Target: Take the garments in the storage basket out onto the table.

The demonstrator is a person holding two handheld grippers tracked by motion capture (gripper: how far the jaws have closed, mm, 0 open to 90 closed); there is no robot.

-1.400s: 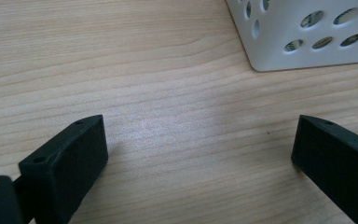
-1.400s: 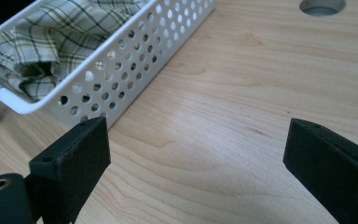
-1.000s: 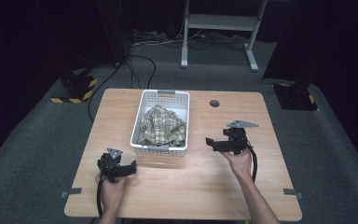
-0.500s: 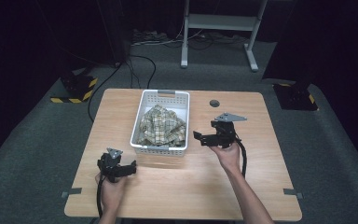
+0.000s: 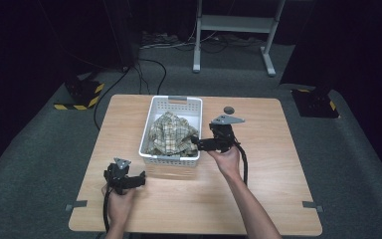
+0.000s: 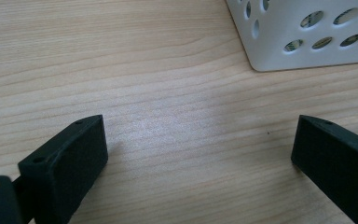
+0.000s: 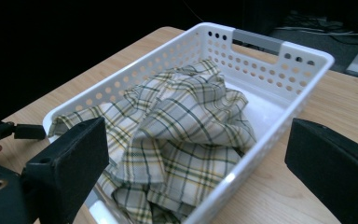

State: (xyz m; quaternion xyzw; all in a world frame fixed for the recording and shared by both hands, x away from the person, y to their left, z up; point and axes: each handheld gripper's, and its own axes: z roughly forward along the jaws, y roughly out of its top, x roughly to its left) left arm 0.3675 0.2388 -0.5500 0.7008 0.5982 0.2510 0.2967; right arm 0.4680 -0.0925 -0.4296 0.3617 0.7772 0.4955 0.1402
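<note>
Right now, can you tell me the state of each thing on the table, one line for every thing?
Plaid shirt: crumpled, lying inside the basket, not gripped.
White perforated basket: upright on the table, holding the shirt.
Right claw: open, held at the basket's right rim, pointing at the shirt.
Left claw: open, low over bare wood near a basket corner, holding nothing.
Small dark round object: lying on the table beyond the basket.

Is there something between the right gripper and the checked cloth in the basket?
Only the white basket's near wall lies between the open right gripper and the checked cloth, as the right gripper view shows; nothing else stands in the way.
</note>
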